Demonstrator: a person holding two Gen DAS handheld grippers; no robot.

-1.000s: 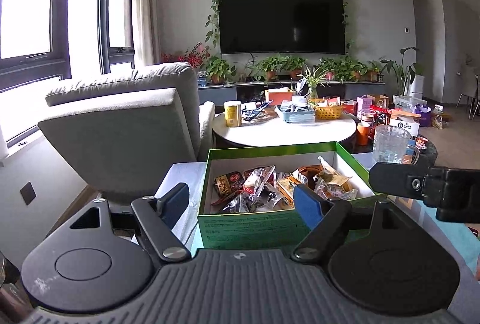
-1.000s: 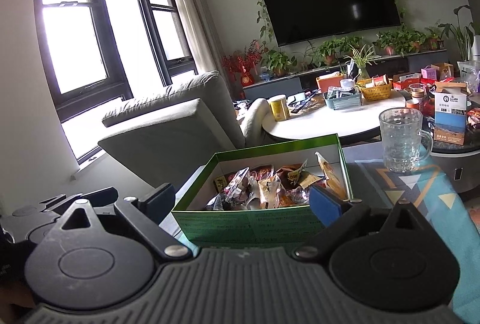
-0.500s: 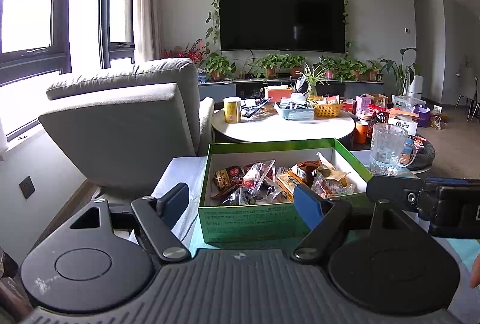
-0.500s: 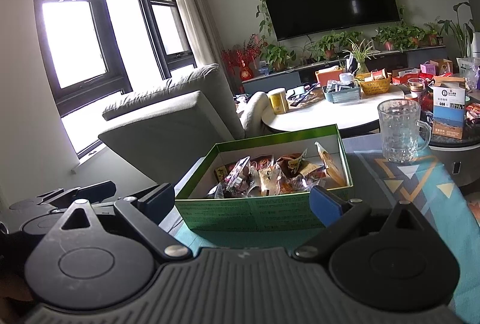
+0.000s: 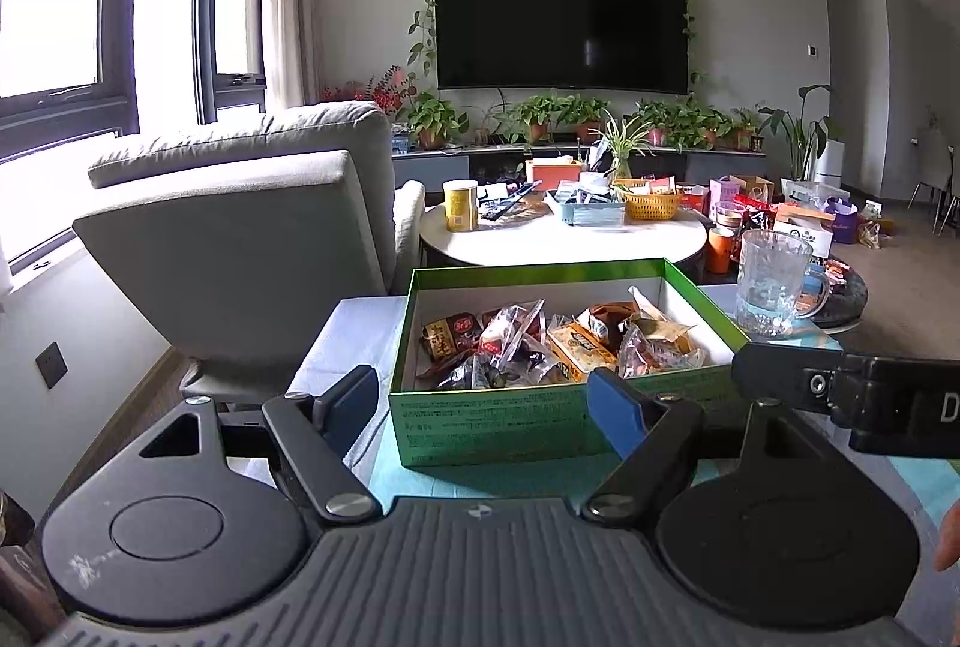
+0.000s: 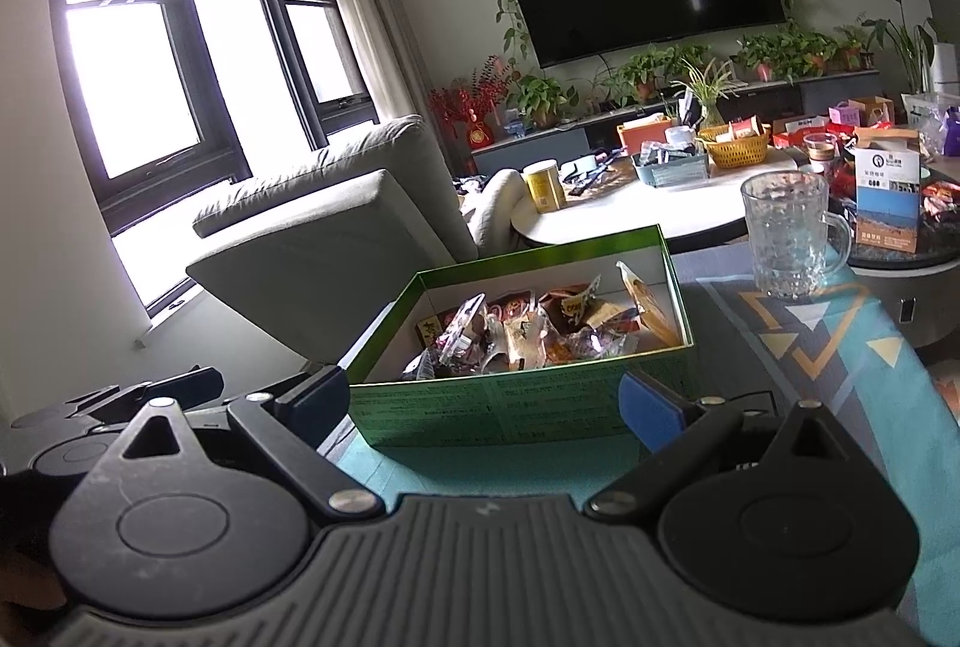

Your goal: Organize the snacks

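A green cardboard box [image 5: 498, 425] stands open on the cloth-covered table, and several wrapped snacks [image 5: 558, 341] lie loose inside it. My left gripper [image 5: 480, 407] hovers just short of the box's front wall, open, with nothing between its blue pads. The right wrist view shows the same box [image 6: 516, 407] and the snacks [image 6: 540, 335] from slightly further right. My right gripper [image 6: 486, 404] is likewise open and holds nothing, just in front of the box. One black finger [image 5: 780, 368] of the right gripper pokes in at the right of the left wrist view.
A glass mug [image 6: 786, 233] stands on the teal patterned cloth [image 6: 810, 347], right of the box. A grey armchair [image 5: 240, 239] sits to the left. Behind the box, a round white table [image 5: 564, 239] carries a yellow can, baskets and boxes.
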